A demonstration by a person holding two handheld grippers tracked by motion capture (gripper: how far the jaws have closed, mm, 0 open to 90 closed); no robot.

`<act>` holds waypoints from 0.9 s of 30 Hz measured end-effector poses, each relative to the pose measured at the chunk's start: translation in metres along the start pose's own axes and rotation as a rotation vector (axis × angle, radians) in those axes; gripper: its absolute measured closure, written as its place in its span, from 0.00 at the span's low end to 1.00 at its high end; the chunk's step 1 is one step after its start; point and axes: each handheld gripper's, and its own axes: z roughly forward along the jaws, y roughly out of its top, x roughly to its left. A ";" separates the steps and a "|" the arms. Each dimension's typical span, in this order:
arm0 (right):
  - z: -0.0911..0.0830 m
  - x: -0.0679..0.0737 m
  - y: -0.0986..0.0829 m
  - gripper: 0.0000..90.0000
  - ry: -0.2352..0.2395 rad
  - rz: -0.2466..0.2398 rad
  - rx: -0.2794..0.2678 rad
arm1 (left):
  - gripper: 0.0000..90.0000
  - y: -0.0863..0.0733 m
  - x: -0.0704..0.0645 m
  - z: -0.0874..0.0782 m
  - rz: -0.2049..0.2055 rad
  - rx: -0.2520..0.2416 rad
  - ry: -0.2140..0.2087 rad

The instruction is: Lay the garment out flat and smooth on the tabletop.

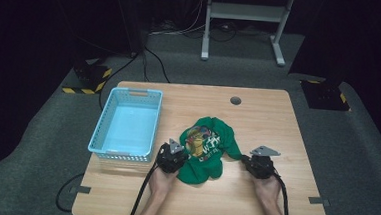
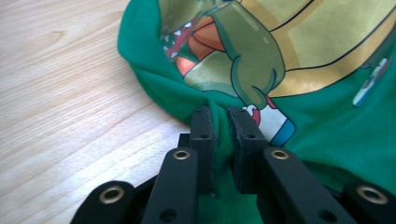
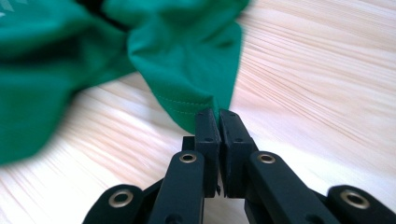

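Right now my left claw (image 2: 219, 116) is clamped on a fold of the green shirt (image 2: 327, 116), jaws nearly together with cloth bunched between them, just below the printed cartoon at the centre of the left gripper view. My right claw (image 3: 218, 116) pinches the hemmed edge (image 3: 187, 102) of the shirt, jaws almost touching, stitching showing just above them at mid-frame. From the high view, the shirt (image 1: 207, 148) lies crumpled at the middle of the table (image 1: 277, 123), my left claw (image 1: 171, 156) touching its lower left side, my right claw (image 1: 259, 164) at its lower right. A blue basket (image 1: 102, 127) sits at the left, apart from the shirt.
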 end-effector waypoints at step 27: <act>0.006 0.019 0.014 0.77 -0.008 -0.069 -0.009 | 0.63 0.007 -0.002 0.008 -0.024 0.012 -0.010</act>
